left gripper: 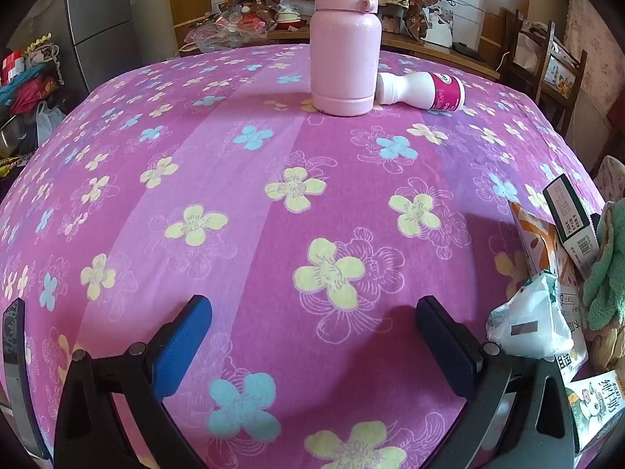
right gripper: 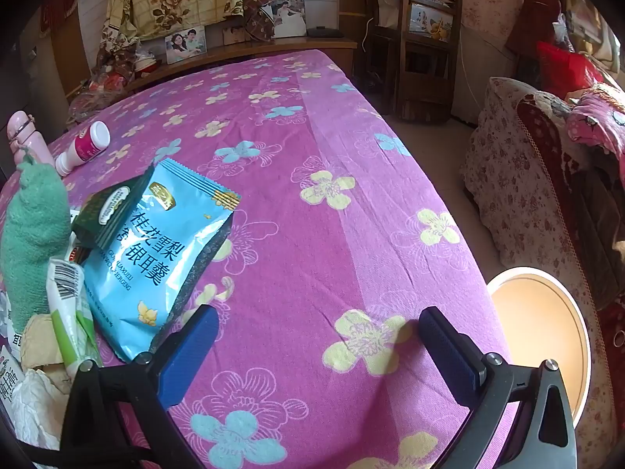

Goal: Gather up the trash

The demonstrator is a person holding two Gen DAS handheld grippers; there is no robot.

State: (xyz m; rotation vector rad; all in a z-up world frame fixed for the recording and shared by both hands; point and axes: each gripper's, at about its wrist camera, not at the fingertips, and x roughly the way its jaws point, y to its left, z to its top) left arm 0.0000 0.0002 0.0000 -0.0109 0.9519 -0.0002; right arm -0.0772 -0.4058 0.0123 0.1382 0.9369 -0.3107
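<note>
Fingers of both grippers stand spread wide with nothing between them, each pair tilted down over a worktop (left gripper: 250,195) covered in a pink flowered cloth. The left gripper (left gripper: 314,316) hangs above a bare stretch of that cloth, its blue pads clear of everything. The right gripper (right gripper: 318,324) hovers over the cloth too, its left finger (right gripper: 187,351) just beside the lower corner of a blue snack packet (right gripper: 156,265).

That packet lies flat and looks puffed and glossy, printed with Chinese characters. A dark green wrapper (right gripper: 109,211) lies partly over its upper left corner. Left of it sits a heap of trash: a crumpled white and green wrapper (right gripper: 72,312) with a barcode, crushed white tissue (right gripper: 35,406) and a brownish paper scrap (right gripper: 39,344). A green cloth (right gripper: 33,234) stands beside the heap. In the left view the same heap shows at the right edge, with a crumpled white wrapper (left gripper: 527,320), an orange and white packet (left gripper: 539,238) and a milk carton (left gripper: 597,406).

Farther back, a pink flask (left gripper: 345,43) stands upright, and a small white bottle (left gripper: 422,92) with a magenta label lies on its side, touching or just beside it. Beyond the worktop's right edge, an open round bin (right gripper: 543,336) stands on the floor; its inside looks pale, and I cannot tell what is in it.
</note>
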